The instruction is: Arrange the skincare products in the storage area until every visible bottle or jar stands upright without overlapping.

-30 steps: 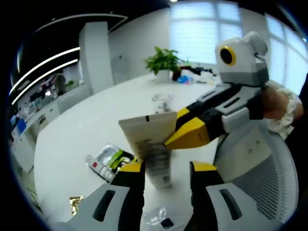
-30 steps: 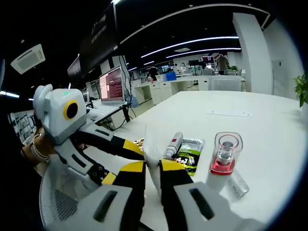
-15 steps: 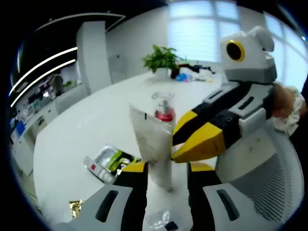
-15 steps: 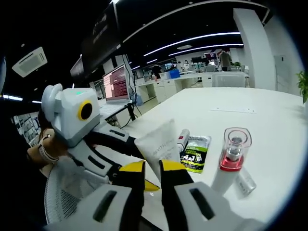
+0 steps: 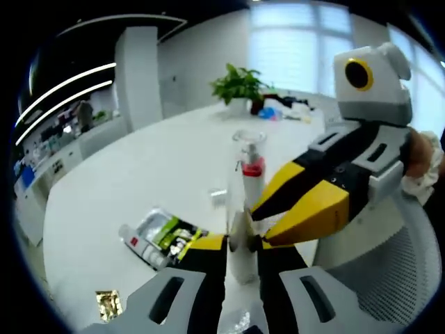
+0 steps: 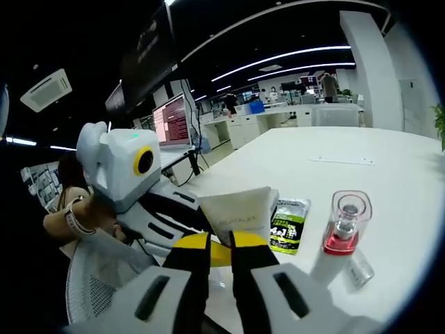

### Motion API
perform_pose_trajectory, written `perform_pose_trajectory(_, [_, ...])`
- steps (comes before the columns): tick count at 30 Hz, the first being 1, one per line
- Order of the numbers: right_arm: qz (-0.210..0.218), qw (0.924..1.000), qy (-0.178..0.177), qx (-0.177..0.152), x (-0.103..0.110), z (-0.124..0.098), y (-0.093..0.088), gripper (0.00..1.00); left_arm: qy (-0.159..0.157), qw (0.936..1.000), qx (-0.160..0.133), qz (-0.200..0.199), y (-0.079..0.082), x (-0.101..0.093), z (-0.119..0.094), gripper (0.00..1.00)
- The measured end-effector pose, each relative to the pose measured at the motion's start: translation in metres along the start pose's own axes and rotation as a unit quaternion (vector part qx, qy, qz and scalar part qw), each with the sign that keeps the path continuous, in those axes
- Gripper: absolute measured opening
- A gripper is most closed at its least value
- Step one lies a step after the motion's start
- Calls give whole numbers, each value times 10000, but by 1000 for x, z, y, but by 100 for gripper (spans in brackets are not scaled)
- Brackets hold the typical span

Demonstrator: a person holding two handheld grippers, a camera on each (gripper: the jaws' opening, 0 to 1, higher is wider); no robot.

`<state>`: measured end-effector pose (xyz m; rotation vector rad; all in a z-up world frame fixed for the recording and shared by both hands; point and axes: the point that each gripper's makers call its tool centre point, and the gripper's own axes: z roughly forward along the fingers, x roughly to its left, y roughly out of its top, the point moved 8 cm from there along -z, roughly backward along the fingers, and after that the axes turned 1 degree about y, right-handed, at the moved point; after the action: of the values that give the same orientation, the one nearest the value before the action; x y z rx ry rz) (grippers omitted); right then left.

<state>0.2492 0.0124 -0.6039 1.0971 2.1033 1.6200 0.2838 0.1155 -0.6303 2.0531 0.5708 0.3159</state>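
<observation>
Hard to read in the left gripper view: cream squeeze tube (image 5: 241, 240) turned edge-on, its print out of sight, its lower end sunk between the yellow-tipped jaws of the left gripper (image 5: 242, 245), pressed together on it. Broad face with faint lettering plain in the right gripper view (image 6: 236, 216), crimped end up, its base hidden behind the right gripper (image 6: 220, 243), also pinching it. Held upright above the white table (image 5: 139, 188) by both claws.

Pump bottle (image 6: 338, 240) standing upright beside the tube: white body, pink collar, clear round cap. A small clear vial (image 6: 360, 268) lying at its foot, partly cut off. Green-and-black sachet (image 6: 285, 224) flat on the table just behind the tube; in the left gripper view a white stick with a red label (image 5: 139, 245) touching its edge. Small gold foil packet (image 5: 108, 303) near the table's edge, blurred.

Compared with half a second ago, tube rotated from face-on to edge-on in the left gripper view, and left jaws drawn closer.
</observation>
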Motion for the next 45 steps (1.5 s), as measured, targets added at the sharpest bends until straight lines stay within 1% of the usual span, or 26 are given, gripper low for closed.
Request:
perform_pose_trajectory(2, [11, 10000, -5, -17, 0, -1, 0, 10, -45, 9999, -51, 153, -1, 0, 0, 12])
perform_pose_trajectory(4, [9, 10000, -32, -40, -1, -4, 0, 10, -132, 9999, -101, 37, -2, 4, 1, 11])
perform_pose_trajectory(7, [39, 9999, -90, -61, -4, -9, 0, 11, -234, 9996, -144, 101, -2, 7, 1, 10])
perform_pose_trajectory(9, [62, 9999, -131, -69, -6, -11, 0, 11, -348, 9989, -202, 227, -2, 8, 2, 10])
perform_pose_trajectory(10, [56, 9998, -162, -76, -8, -13, 0, 11, -411, 9981, -262, 366, -2, 9, 3, 9])
perform_pose_trajectory(12, [55, 9997, -226, -71, -10, -16, -1, 12, -449, 9980, -343, 284, -3, 11, 4, 9])
perform_pose_trajectory(14, [73, 9996, -272, -64, -12, -18, -2, 12, -565, 9973, -401, 240, -4, 13, 6, 9])
perform_pose_trajectory(19, [66, 9992, -397, -40, -15, -24, -4, 13, -794, 9950, -400, 461, 0, 16, 10, 8])
perform_pose_trajectory(20, [72, 9991, -412, -41, -16, -25, -5, 13, -856, 9939, -420, 556, 1, 16, 12, 8])
perform_pose_trajectory(24, [116, 9987, -485, -33, -18, -29, -6, 14, -1024, 9916, -454, 648, 3, 19, 16, 8])
perform_pose_trajectory(27, [118, 9985, -527, -16, -19, -31, -7, 16, -1117, 9900, -423, 748, 7, 20, 20, 8])
perform_pose_trajectory(31, [36, 9978, -666, 34, -22, -37, -9, 16, -1251, 9873, -426, 877, 11, 20, 26, 9])
perform_pose_trajectory(34, [42, 9969, -780, 84, -25, -43, -11, 17, -1375, 9856, -492, 856, 12, 21, 30, 9])
perform_pose_trajectory(35, [59, 9967, -799, 91, -26, -44, -12, 18, -1399, 9855, -495, 825, 12, 22, 31, 9])
perform_pose_trajectory(43, [167, 9952, -958, 138, -29, -54, -18, 21, -1563, 9806, -533, 1059, 18, 23, 39, 9])
perform_pose_trajectory(45, [188, 9949, -976, 148, -29, -55, -19, 21, -1629, 9783, -560, 1148, 20, 21, 41, 9])
